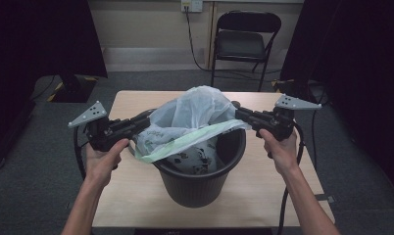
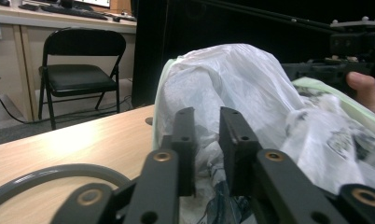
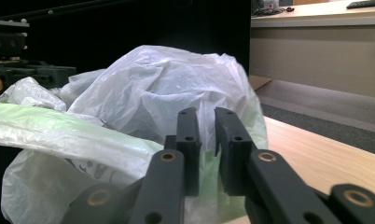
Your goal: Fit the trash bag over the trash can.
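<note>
A black bin (image 1: 200, 171) stands on a pale wooden table (image 1: 263, 191), a little toward 6 o'clock of the table's middle. A thin white and pale green plastic bag (image 1: 192, 122) sits in and over the mouth of the bin, puffed up above the rim and draped across it from about 9 o'clock to 3 o'clock.

The left gripper (image 1: 141, 122) comes in from 9 o'clock, held level, its tips at the bag's left edge. In the left gripper view its jaws stand nearly together with a narrow gap, and bag film (image 2: 232, 88) is bunched between and behind them; the pads (image 2: 234, 135) seem to pinch the film, though the contact itself is hard to make out.

The right gripper (image 1: 238, 113) reaches in from 3 o'clock and meets the bag at the bin's far right rim. In the right gripper view its jaws are likewise almost closed, with the plastic bag (image 3: 162, 88) gathered in the slim gap between them.

A black folding chair (image 1: 244, 39) stands beyond the table at 12 o'clock.
</note>
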